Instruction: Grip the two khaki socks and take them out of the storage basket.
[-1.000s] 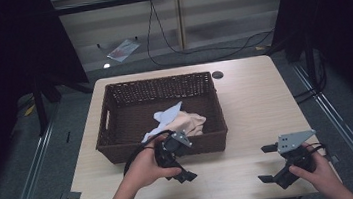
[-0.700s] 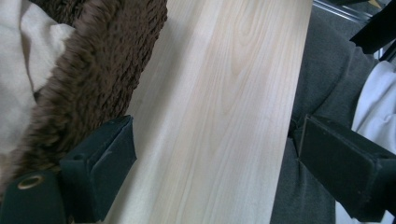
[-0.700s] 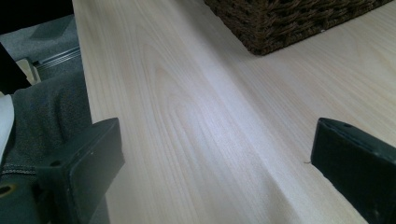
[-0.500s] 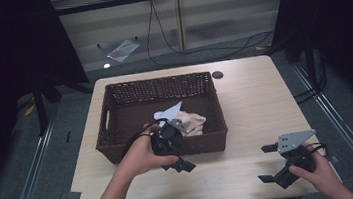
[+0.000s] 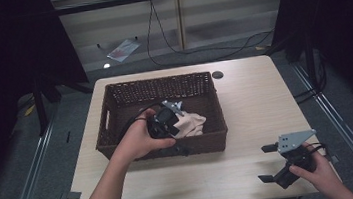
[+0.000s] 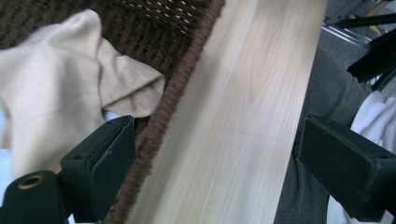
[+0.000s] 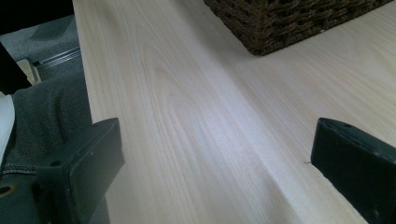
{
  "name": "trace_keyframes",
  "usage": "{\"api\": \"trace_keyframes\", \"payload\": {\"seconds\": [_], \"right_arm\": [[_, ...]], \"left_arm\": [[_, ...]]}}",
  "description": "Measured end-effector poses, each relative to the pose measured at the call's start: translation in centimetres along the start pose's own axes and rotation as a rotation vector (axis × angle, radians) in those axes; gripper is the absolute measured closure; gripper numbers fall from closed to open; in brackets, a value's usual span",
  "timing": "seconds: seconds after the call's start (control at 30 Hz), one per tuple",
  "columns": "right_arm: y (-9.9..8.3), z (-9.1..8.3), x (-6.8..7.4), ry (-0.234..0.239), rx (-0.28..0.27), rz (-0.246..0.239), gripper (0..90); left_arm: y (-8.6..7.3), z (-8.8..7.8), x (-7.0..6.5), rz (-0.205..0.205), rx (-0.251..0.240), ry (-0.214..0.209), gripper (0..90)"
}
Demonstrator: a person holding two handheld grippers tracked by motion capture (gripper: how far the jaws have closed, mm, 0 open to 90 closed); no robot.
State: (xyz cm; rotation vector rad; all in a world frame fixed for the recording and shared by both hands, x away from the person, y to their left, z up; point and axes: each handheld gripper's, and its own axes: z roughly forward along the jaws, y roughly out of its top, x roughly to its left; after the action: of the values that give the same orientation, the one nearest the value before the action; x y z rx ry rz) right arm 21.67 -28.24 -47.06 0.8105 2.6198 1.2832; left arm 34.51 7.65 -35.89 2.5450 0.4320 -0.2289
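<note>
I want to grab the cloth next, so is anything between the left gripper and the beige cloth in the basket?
Nothing visible. The left gripper, jaws open, hangs over the dark brown wicker basket, right beside the crumpled beige cloth.

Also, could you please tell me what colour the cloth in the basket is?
Beige, the cloth; clearest in the left gripper view.

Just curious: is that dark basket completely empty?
No, a crumpled beige cloth lies inside the wicker basket, beside the left gripper.
</note>
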Motion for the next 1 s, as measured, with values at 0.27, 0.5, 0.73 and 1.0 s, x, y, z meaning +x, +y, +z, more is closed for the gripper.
{"api": "trace_keyframes", "payload": {"seconds": [0.27, 0.5, 0.73, 1.0], "right_arm": [[0.0, 0.0, 0.0, -0.001, -0.001, -0.002, 2.3], [0.0, -0.1, 0.0, -0.003, 0.001, -0.002, 2.3], [0.0, -0.1, 0.0, -0.003, 0.002, -0.002, 2.3], [0.0, 0.0, 0.0, 0.002, 0.002, -0.004, 2.3]], "left_arm": [[0.6, -0.6, 1.5, -0.028, 0.016, 0.043, 11.2], [0.8, -0.3, 3.0, -0.057, 0.016, 0.091, 11.7], [1.0, 0.1, 4.2, -0.074, 0.038, 0.115, 12.7], [1.2, 0.6, 5.6, -0.110, 0.046, 0.148, 14.2]]}}
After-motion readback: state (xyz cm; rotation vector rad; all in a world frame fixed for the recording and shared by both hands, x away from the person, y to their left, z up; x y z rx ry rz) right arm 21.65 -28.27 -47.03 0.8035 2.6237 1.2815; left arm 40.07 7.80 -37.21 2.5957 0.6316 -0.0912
